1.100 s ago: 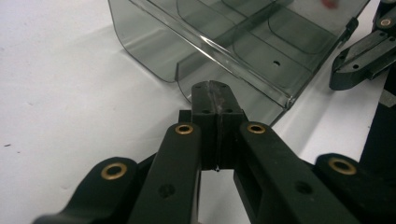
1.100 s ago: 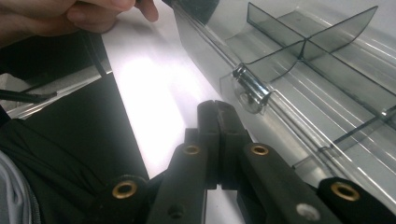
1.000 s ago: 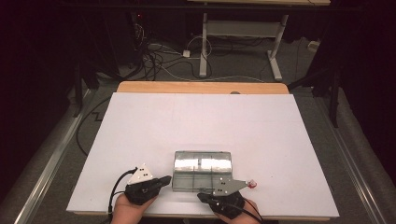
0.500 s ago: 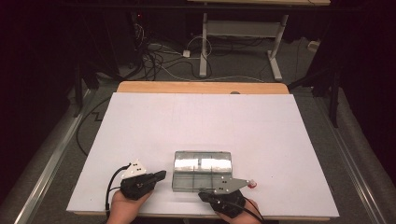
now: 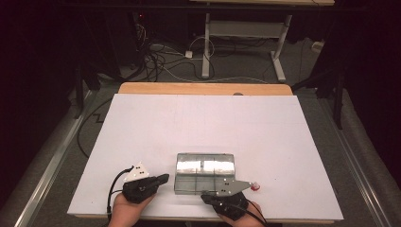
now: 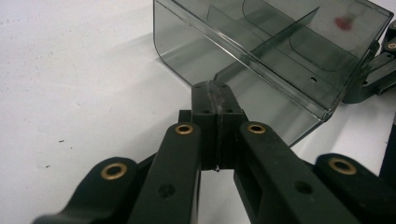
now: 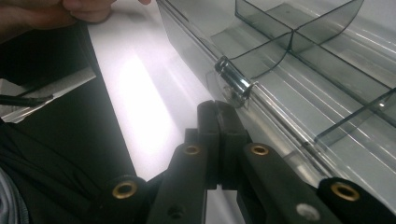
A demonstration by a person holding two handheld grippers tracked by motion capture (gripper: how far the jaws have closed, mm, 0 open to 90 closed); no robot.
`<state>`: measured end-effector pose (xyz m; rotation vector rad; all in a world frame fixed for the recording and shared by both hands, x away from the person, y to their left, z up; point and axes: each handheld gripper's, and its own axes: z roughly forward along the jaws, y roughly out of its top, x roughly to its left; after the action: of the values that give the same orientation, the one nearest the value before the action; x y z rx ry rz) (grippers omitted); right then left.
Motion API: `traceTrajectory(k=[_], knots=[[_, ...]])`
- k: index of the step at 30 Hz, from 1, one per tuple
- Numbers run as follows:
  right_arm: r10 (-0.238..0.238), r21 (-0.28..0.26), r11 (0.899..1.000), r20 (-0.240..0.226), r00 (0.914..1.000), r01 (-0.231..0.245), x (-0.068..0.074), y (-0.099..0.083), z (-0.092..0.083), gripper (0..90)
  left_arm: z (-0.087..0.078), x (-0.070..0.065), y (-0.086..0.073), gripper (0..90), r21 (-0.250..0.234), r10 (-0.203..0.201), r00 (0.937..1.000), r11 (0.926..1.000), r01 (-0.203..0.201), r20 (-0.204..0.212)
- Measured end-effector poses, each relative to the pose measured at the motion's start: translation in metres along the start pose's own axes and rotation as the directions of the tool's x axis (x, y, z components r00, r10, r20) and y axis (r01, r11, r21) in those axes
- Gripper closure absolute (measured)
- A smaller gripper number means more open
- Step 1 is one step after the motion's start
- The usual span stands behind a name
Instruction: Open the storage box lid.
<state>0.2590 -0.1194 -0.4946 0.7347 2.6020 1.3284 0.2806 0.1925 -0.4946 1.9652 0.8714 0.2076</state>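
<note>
Nothing has moved since a second ago. Left tongs (image 5: 163,178), pressed together and empty, have their tips just beside the left wall of the clear box (image 5: 205,166), at the counter's (image 5: 203,123) near edge. Right tongs (image 5: 246,182), also closed on nothing, rest by its front latch (image 7: 235,83).

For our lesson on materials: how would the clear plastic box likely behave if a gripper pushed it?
The box looks thin-walled and hollow, so probably light and stiff. On the smooth white table it would likely slide, not tip, being low and flat-bottomed.
</note>
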Motion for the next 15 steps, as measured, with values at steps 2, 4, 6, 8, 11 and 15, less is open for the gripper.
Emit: traceTrajectory(k=[2,4,6,8,11,15], knots=[[0.005,-0.004,1.000,-0.002,1.0000,-0.005,0.0000,-0.0001,-0.0004,90.0,-0.0001,-0.0004,-0.0001,87.5,0.000,0.003,1.0000,1.0000,-0.003,0.002],[0.005,-0.010,1.000,-0.005,1.0000,-0.005,-0.0003,-0.0002,-0.0007,90.0,0.0000,-0.0007,-0.0001,87.5,0.000,0.005,1.0000,1.0000,-0.005,0.004],[0.010,-0.016,1.000,-0.009,0.9999,-0.010,-0.0005,-0.0003,-0.0013,90.0,0.0002,-0.0010,0.0000,87.5,0.002,0.009,1.0000,1.0000,-0.009,0.003],[0.011,-0.024,1.000,-0.011,0.9999,-0.011,-0.0008,-0.0004,-0.0019,90.0,0.0008,-0.0013,0.0002,87.5,0.003,0.007,1.0000,1.0000,-0.007,0.005],[0.011,-0.028,1.000,-0.013,0.9999,-0.011,-0.0009,-0.0004,-0.0020,90.0,0.0023,-0.0022,0.0018,87.5,-0.009,-0.010,0.9997,0.9999,0.010,0.024],[0.010,-0.036,0.999,-0.018,0.9998,-0.011,-0.0008,-0.0008,-0.0027,90.0,0.0029,-0.0061,0.0021,87.4,-0.008,0.004,0.9998,1.0000,-0.003,0.018]])
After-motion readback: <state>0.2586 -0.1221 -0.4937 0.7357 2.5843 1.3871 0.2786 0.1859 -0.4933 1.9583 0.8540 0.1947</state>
